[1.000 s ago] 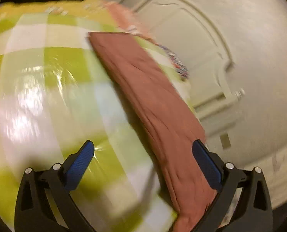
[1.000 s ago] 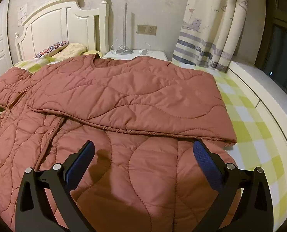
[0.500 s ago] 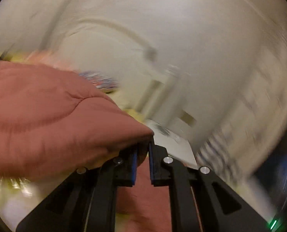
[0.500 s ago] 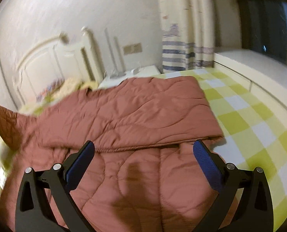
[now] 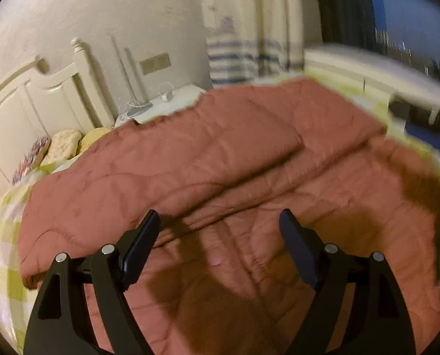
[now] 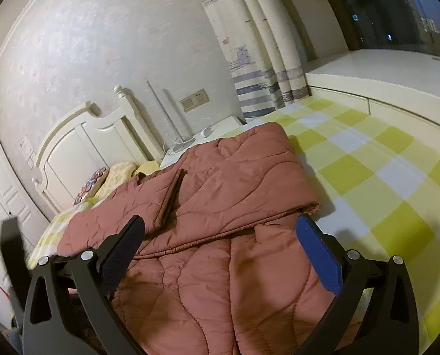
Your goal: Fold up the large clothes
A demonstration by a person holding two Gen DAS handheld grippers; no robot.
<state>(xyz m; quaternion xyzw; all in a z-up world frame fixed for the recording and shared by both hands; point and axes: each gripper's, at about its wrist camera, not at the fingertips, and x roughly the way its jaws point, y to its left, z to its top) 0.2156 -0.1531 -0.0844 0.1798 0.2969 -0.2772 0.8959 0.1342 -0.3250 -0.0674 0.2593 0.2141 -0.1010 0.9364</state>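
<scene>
A large quilted rust-red coat (image 5: 234, 177) lies spread on the bed, with both sleeves folded in across its body. My left gripper (image 5: 218, 230) hovers over the coat's near part; its jaws are opening and nothing is between them. In the right wrist view the coat (image 6: 234, 207) shows a folded sleeve with a dark cuff (image 6: 172, 195) on top. My right gripper (image 6: 220, 236) stands open above the coat's lower half, holding nothing.
The coat rests on a yellow-green checked bed sheet (image 6: 382, 177). A white headboard (image 6: 80, 145) with pillows (image 6: 116, 177) stands at the back left. Beside it are a nightstand (image 5: 160, 106), a striped curtain (image 6: 255, 88) and a white window ledge (image 6: 397, 74).
The left gripper shut on the coat's left sleeve, swung it over onto the body and let go, and now stands wide. The right gripper drifted and rolled a little, still open.
</scene>
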